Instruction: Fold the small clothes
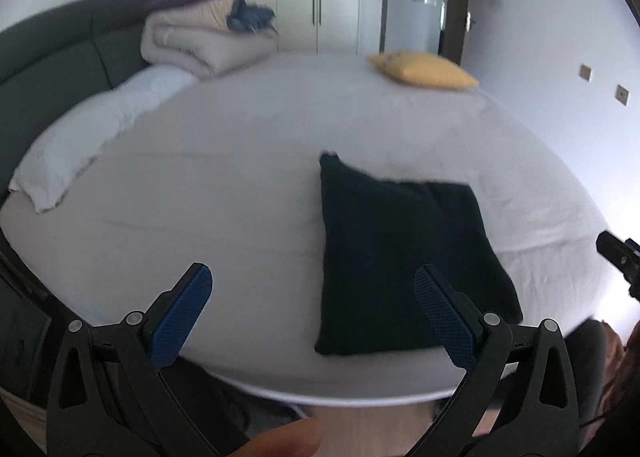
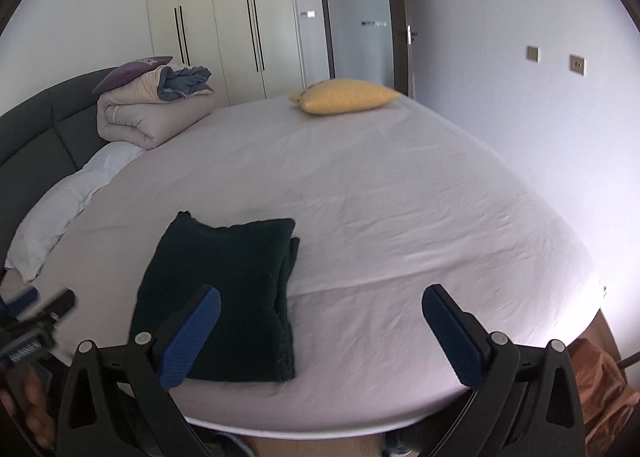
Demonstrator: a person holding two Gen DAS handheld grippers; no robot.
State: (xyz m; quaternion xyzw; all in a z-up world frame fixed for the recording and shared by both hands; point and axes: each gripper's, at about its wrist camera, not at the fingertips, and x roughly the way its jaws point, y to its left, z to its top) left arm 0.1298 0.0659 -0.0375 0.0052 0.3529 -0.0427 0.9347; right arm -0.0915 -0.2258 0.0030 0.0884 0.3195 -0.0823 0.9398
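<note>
A dark, nearly black garment (image 1: 404, 253) lies folded into a flat rectangle on the pale bed sheet (image 1: 224, 185), close to the near edge. The right wrist view shows the same garment (image 2: 224, 289) with its layers stacked. My left gripper (image 1: 312, 289) hangs above the bed's near edge, left of the garment, jaws wide open with nothing between the blue pads. My right gripper (image 2: 320, 305) is also wide open and empty, raised to the right of the garment. The tip of the right gripper (image 1: 618, 261) shows at the left view's right edge, and the left gripper (image 2: 36, 321) at the right view's left edge.
A yellow pillow (image 2: 346, 96) lies at the far side of the bed. A folded beige duvet (image 2: 152, 113) with a purple cushion and blue cloth sits by the dark headboard (image 2: 40, 125). A white pillow (image 2: 64, 209) lies at left. Wardrobes and a door stand behind.
</note>
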